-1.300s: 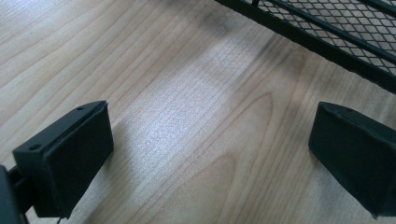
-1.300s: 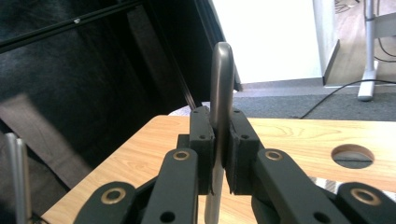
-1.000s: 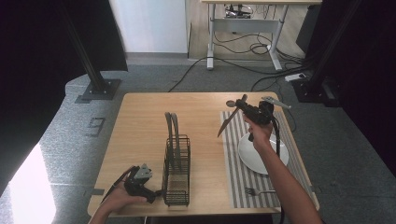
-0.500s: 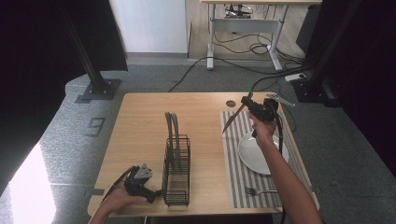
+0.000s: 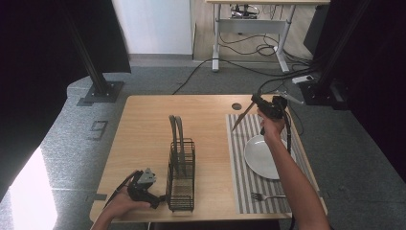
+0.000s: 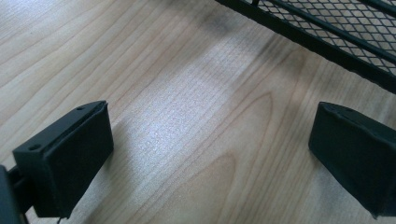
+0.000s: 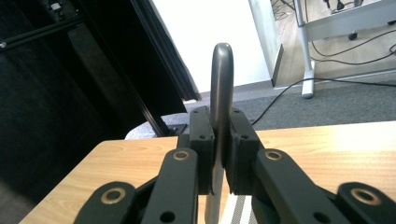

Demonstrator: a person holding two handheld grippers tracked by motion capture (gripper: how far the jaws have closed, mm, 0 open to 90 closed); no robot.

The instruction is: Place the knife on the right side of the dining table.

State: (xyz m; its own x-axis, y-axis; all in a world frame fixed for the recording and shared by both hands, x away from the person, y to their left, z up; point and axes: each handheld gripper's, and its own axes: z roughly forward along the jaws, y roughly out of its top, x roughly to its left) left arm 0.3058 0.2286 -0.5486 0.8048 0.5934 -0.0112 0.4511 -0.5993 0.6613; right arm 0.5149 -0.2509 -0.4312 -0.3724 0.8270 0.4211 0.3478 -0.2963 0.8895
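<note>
Steel knife point(image 7: 221, 93) is sitting clamped in the right gripper point(image 5: 266, 106), upper right of frame above the striped placemat point(image 5: 239, 163). Left gripper point(image 5: 143, 184) is resting spread apart at lower left beside the black wire rack point(image 5: 182, 177). No readable writing.

The surface point(image 5: 143, 134) was pale wood with visible grain and a soft satin sheen. The rack point(image 5: 181, 175) looked like black matt wire mesh. The placemat point(image 5: 239, 158) was striped woven cloth, the plate point(image 5: 264, 156) smooth glossy white. The knife point(image 7: 220, 93) was dull grey metal, clamped between matt black plastic pads point(image 7: 201, 140) on the right gripper point(image 7: 219, 154).
</note>
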